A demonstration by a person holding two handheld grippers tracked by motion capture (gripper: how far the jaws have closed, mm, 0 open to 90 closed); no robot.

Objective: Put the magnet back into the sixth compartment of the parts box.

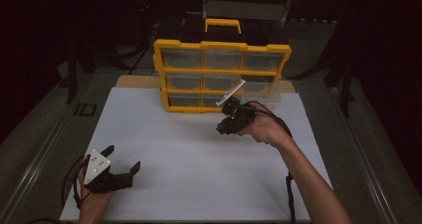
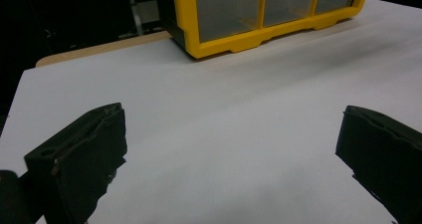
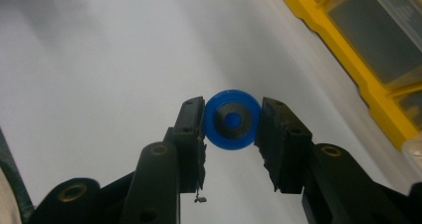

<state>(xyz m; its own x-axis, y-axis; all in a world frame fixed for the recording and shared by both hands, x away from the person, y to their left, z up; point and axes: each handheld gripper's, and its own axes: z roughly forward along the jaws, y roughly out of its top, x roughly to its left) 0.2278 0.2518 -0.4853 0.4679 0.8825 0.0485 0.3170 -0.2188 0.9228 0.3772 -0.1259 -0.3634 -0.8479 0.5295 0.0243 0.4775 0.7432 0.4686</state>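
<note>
Right hand-held gripper (image 3: 232,124): pinching a small blue disc between both jaws, raised over the white desk; seen from above (image 1: 230,118), held in the right hand just in front of the organiser's lower right corner.
Blue disc (image 3: 232,119): round, blue rim with a grey ring and a blue centre, flat face turned to the right gripper view, touching a jaw on each side.
Left hand-held gripper (image 1: 119,170): jaws spread wide, nothing between them, low over the near left part of the desk; grey three-cornered plate on top, held in the left hand, well apart from the right hand-held gripper.
Left gripper view: two black jaws far apart at the bottom corners (image 2: 231,149), bare white surface between them, organiser farther ahead.
Organiser (image 1: 221,75): yellow frame with clear drawers in rows of three, standing upright at the far edge of the desk, beyond both hand-held grippers; yellow handle on top.
Open drawer (image 1: 259,92): clear, pulled out at the organiser's right side, just beyond the right hand-held gripper.
Desk (image 1: 164,134): white sheet, dim surroundings.
</note>
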